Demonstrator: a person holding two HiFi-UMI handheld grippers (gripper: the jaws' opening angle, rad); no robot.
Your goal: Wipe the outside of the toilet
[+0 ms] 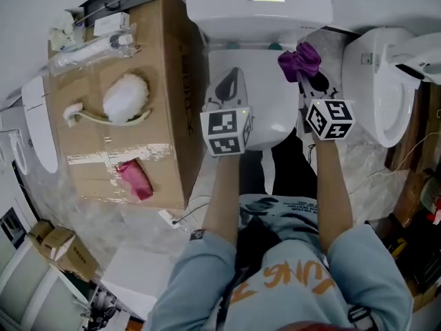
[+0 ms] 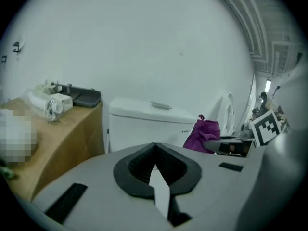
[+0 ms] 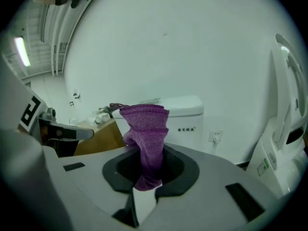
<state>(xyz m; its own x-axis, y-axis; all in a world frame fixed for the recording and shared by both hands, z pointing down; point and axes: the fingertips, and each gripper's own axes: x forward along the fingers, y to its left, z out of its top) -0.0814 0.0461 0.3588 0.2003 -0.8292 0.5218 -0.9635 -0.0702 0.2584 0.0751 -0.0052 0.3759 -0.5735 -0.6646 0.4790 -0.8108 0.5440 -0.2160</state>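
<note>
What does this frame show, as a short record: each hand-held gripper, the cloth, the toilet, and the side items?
left hand-held gripper: shut, empty, over the toilet lid
right hand-held gripper: shut on purple cloth
purple cloth: bunched, near tank's right front; contact unclear
toilet lid: closed
cardboard box: at person's left, bearing white brush and pink rag

You stand over the white toilet (image 1: pixel 270 109), lid down, both arms stretched forward. Your left hand-held gripper (image 1: pixel 231 87) is held over the lid. Your right hand-held gripper (image 1: pixel 304 76) carries a bunched purple cloth (image 1: pixel 299 59) just below the cistern (image 1: pixel 258 9). At left, a cardboard box (image 1: pixel 148 47) bears a white brush (image 1: pixel 124 98) and a pink rag (image 1: pixel 136 178).
</note>
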